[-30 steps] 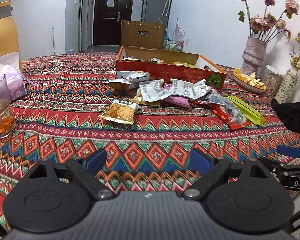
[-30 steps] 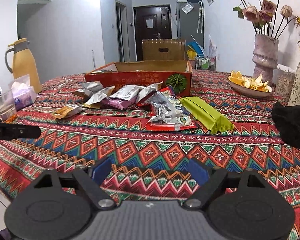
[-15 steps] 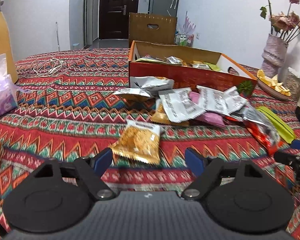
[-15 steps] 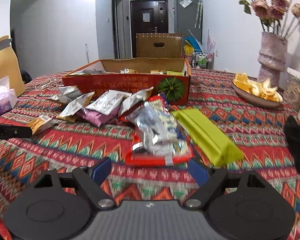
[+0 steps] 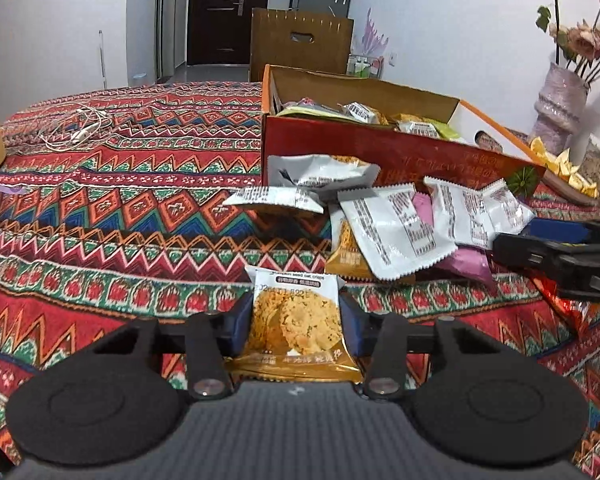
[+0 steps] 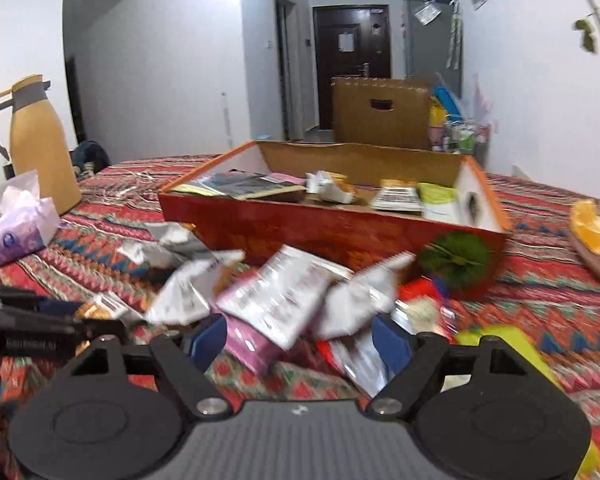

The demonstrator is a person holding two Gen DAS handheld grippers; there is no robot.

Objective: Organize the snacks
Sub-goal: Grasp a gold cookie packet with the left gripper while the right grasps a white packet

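My left gripper (image 5: 294, 322) has its blue pads against both sides of an oat crisps packet (image 5: 294, 320) lying on the patterned tablecloth. Beyond it lies a pile of silver, gold and pink snack packets (image 5: 384, 220) in front of a red cardboard box (image 5: 380, 152) that holds several snacks. My right gripper (image 6: 300, 338) is open and hovers low over the same pile (image 6: 276, 296), above a pink packet (image 6: 248, 340). The box (image 6: 320, 228) stands just behind. The right gripper also shows at the right edge of the left wrist view (image 5: 556, 252).
A green packet (image 6: 500, 344) lies right of the pile. A plate of orange slices (image 6: 596, 240) and a vase (image 5: 560, 108) stand at the right. A yellow thermos (image 6: 36, 144), a tissue pack (image 6: 20, 224) and a white cable (image 5: 76, 128) are at the left.
My left gripper moved forward and closed around the oat crisps packet. My right gripper moved forward and down to the snack pile, still open.
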